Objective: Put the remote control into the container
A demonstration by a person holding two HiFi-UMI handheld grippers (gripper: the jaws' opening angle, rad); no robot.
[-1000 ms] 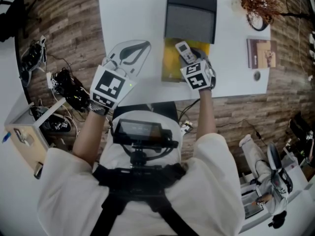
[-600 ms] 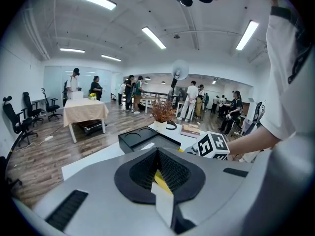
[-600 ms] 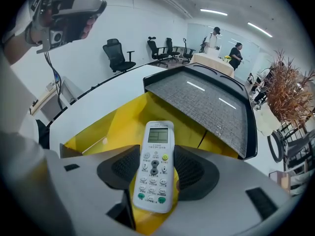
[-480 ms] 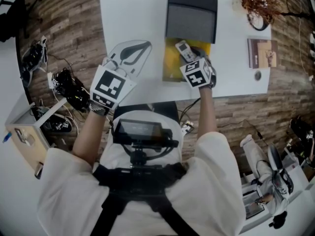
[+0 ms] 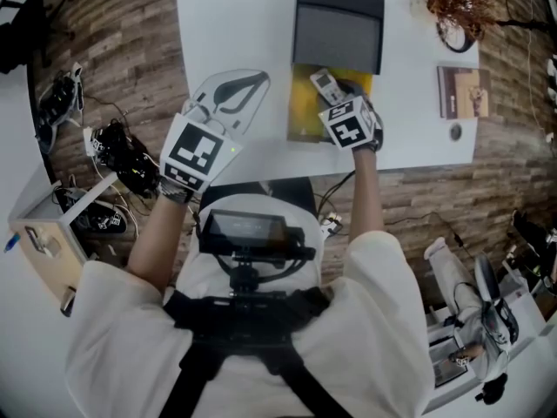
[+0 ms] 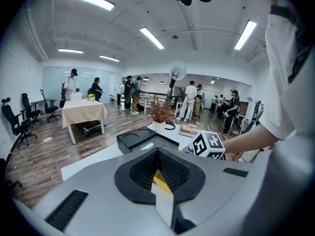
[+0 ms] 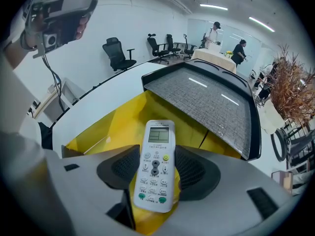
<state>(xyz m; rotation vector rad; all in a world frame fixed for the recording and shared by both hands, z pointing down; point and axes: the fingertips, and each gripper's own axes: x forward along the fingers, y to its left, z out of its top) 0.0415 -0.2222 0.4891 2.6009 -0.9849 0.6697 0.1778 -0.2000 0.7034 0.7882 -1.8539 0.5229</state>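
No word, brand or number can be read. The remote control (image 7: 156,166), held between the fingers (image 7: 199,170) of the right gripper (image 5: 335,101), carries a line of print above its display and captions at its buttons, all too small to read. The marker cube (image 5: 198,153) of the left gripper (image 5: 259,79) and the marker cube (image 5: 351,131) of the right gripper bear black-and-white square patterns, not letters. The cover print of the book (image 5: 461,94) on the tabletop (image 5: 409,138) is too small to read.

white remote control (image 7: 156,156), screen and buttons up, held by right gripper (image 7: 157,170) above open yellow container (image 7: 120,119).
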